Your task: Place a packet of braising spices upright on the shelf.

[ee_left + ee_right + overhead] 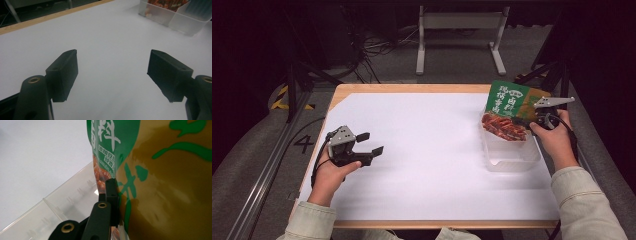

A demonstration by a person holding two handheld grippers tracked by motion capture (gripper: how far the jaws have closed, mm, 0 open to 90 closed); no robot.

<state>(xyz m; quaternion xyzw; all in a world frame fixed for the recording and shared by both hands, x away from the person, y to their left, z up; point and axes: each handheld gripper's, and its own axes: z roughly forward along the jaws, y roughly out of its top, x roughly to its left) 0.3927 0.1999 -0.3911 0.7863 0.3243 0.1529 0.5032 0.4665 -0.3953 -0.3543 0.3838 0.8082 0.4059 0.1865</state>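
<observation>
Green packet over bin's rim

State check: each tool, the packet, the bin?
left tool: open, holding nothing, over the bare table.
right tool: shut on packet.
packet: gripped, tilted, lower end in the bin, top sticking out above it.
bin: clear, upright on the table, no lid, near compartment looks empty.

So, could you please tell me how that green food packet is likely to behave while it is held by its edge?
The green food packet looks glossy, so probably slippery. Its creased face suggests it is floppy. Pinched by the right gripper over the clear plastic box, it likely sags.
</observation>
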